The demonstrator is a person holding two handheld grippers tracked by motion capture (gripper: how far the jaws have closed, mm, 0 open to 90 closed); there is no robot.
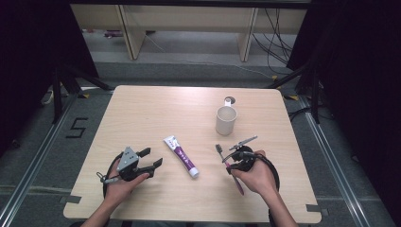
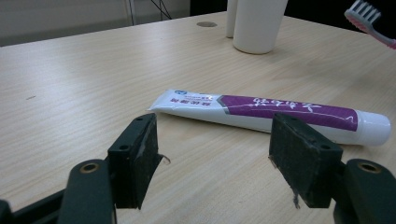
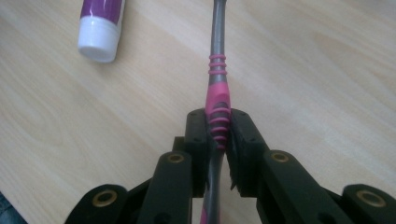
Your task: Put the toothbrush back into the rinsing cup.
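A pink and grey toothbrush [image 1: 220,152] is clamped at its ribbed pink grip [image 3: 219,122] by my right gripper [image 3: 219,133], which is shut on it at the right of the table [image 1: 142,109]. Its bristle head [image 2: 365,14] points toward the far side. A white and purple toothpaste tube [image 1: 181,156] lies flat in the middle, cap [image 3: 99,39] toward the near edge. My left gripper [image 1: 151,158] is open just left of the tube [image 2: 261,112], nothing between its pads. A white cup [image 1: 226,120] stands upright beyond the toothbrush.
A round grommet hole [image 1: 229,100] sits in the tabletop just behind the cup [image 2: 259,23]. Desk legs and cables are on the floor past the far edge. Bare wood spreads over the left and far parts of the table.
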